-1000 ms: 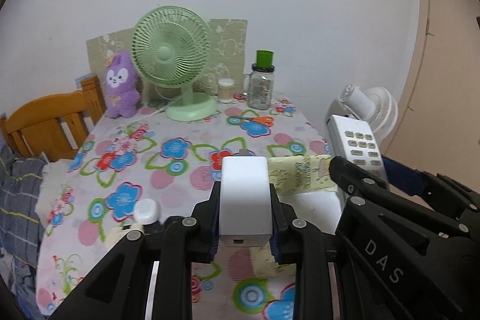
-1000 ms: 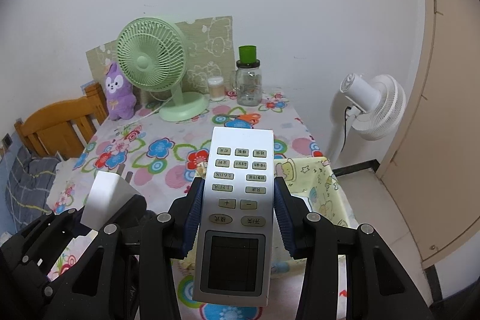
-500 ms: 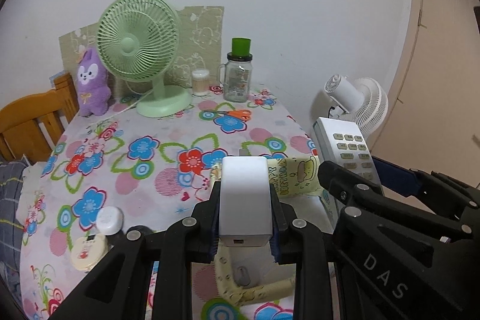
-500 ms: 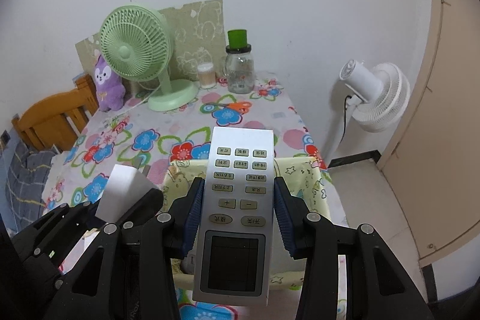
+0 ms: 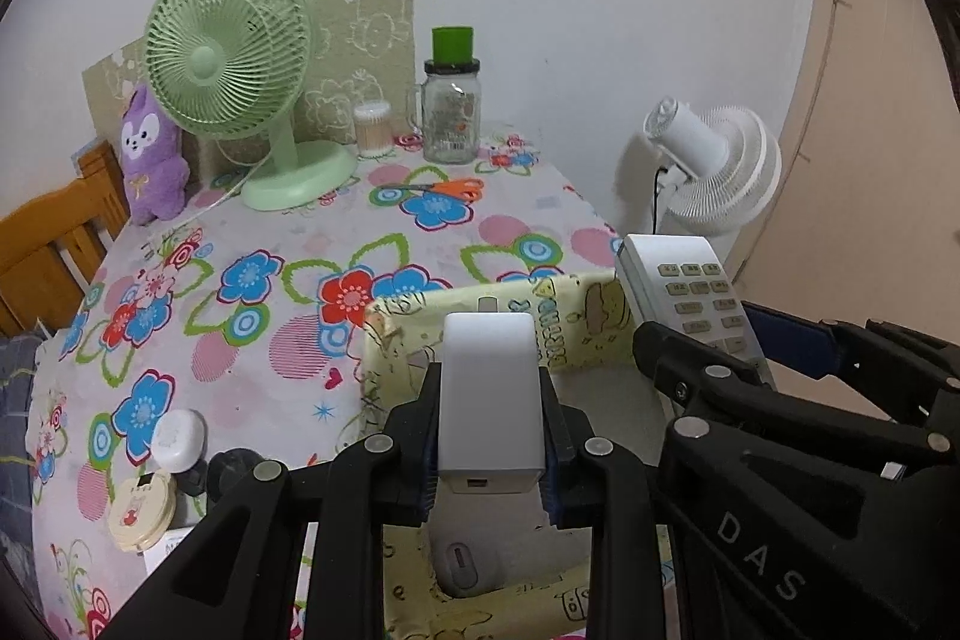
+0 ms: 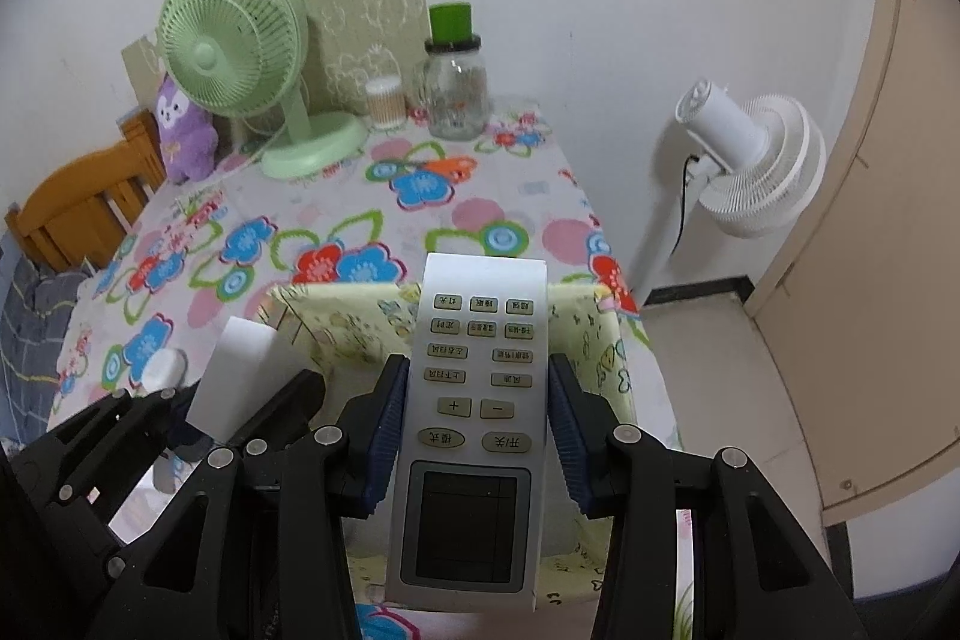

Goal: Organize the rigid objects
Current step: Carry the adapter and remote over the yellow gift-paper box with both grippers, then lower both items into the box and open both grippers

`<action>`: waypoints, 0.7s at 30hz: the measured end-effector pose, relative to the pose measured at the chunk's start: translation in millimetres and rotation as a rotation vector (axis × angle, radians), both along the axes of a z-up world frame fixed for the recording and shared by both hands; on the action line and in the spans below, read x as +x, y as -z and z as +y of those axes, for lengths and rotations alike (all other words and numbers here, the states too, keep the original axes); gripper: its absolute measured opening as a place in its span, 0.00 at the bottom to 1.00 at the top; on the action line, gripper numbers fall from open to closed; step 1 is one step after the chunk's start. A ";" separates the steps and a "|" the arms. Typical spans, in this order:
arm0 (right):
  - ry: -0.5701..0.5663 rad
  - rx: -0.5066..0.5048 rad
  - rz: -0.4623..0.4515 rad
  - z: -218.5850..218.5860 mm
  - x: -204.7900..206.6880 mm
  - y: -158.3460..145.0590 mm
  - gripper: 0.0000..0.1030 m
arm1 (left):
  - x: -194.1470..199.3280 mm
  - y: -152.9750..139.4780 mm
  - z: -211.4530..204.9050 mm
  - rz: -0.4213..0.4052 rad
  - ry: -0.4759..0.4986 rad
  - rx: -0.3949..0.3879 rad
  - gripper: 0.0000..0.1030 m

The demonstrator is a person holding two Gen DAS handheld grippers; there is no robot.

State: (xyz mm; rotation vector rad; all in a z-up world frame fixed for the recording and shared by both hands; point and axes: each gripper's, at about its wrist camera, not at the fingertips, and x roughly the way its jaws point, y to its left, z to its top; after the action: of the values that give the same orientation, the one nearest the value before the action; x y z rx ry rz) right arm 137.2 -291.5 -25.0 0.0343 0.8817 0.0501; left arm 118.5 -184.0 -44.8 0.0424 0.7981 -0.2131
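now, from the left wrist, the left gripper (image 5: 489, 430) clamps a smooth white rectangular charger block (image 5: 489, 400), lower than before over the yellow cartoon-print fabric box (image 5: 558, 316) on the floral-clothed counter (image 5: 252, 316). from the right wrist, the right gripper (image 6: 477, 427) grips a glossy white button-covered remote control (image 6: 474, 430) above that box, which looms larger.

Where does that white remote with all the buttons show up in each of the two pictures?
Left wrist view: the remote is at the right edge, clamped by the other tool.
Right wrist view: the remote is bottom centre, filling the foreground.
Shared landmark: the green fan at the back of the table.
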 end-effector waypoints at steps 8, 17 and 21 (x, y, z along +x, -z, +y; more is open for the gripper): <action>0.003 -0.006 0.064 -5.8 9.8 20.9 0.47 | 8.2 19.1 -9.7 0.054 0.009 0.022 0.25; 0.012 -0.026 0.145 -9.2 22.9 46.9 0.46 | 9.8 35.9 -20.7 0.077 0.015 0.109 0.25; 0.013 -0.040 0.156 -10.4 25.4 51.3 0.47 | 9.8 37.8 -22.6 0.070 0.012 0.133 0.26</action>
State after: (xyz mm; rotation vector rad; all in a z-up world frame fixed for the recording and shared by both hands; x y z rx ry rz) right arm 162.7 -301.9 -76.3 0.0065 1.0385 0.0174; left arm 128.3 -206.6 -82.6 0.1658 0.8808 -0.1735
